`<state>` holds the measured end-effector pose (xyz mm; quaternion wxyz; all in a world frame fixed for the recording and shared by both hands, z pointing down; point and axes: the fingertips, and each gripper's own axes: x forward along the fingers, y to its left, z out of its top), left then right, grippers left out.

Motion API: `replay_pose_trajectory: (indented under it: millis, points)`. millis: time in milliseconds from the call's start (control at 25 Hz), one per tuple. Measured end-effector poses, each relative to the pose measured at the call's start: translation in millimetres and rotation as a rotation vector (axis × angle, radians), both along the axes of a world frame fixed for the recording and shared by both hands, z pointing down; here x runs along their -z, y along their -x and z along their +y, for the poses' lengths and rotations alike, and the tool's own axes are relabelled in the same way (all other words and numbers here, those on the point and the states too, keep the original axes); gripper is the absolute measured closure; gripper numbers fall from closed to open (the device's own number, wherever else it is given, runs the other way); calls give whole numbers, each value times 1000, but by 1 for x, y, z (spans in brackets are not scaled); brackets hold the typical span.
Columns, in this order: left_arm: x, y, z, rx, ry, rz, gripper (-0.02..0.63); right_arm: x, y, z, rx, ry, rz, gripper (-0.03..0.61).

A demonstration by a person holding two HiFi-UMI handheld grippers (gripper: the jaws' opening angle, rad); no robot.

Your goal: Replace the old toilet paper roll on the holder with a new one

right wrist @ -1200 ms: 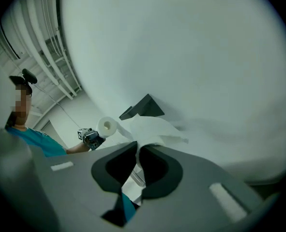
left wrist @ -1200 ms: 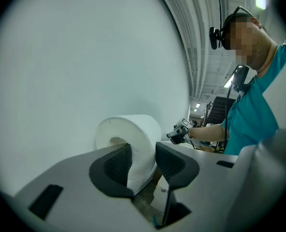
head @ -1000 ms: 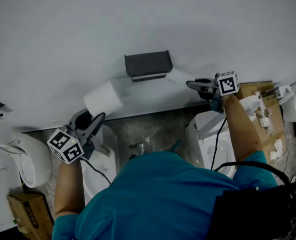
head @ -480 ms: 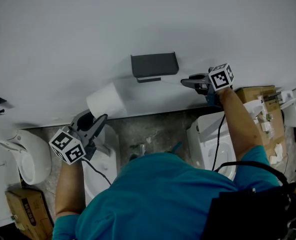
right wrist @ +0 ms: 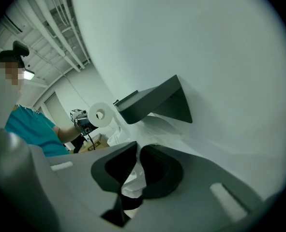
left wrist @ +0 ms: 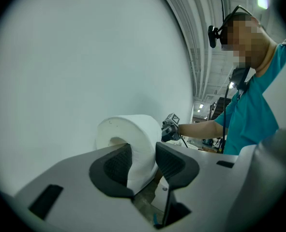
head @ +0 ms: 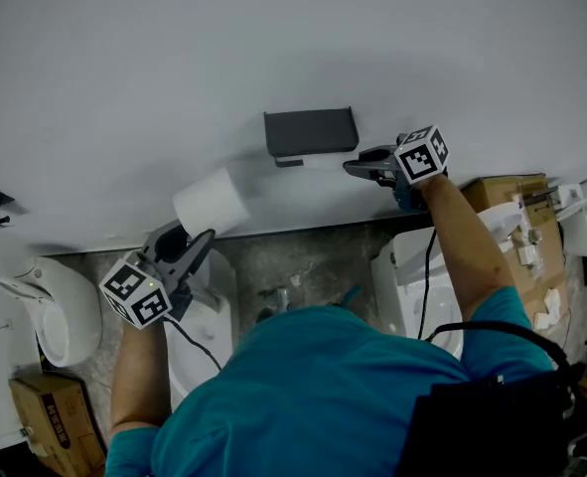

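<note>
Head view: my left gripper [head: 192,238] carries the new roll [head: 211,201], with the holder [head: 310,131] well off to its right. My right gripper [head: 357,167] sits just beside the holder. Swap not yet made, I judge; early stage.

Left gripper view: jaws part-spread, pinching the roll's wall, one pad inside the core. Holder not seen here.

Right gripper view: jaws almost together, nipping a thin paper tail [right wrist: 132,181] that runs ahead, up under the holder. Only this view shows the tail. Old roll itself hidden.
</note>
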<state>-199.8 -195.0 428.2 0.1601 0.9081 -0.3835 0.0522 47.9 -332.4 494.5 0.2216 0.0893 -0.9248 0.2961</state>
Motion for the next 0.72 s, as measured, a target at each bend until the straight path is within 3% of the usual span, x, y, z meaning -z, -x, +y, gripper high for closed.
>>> replay_pose_trajectory:
  millis: [160, 480, 720]
  points:
    - [-2, 0, 0, -5, 0, 9, 457, -4, 7, -3, 24, -86, 25, 545]
    - [1, -3, 2, -3, 10, 3, 457, -7, 30, 0, 40, -158, 39, 538]
    - [0, -3, 4, -1, 13, 1, 458, -19, 51, 11, 61, -375, 202, 526]
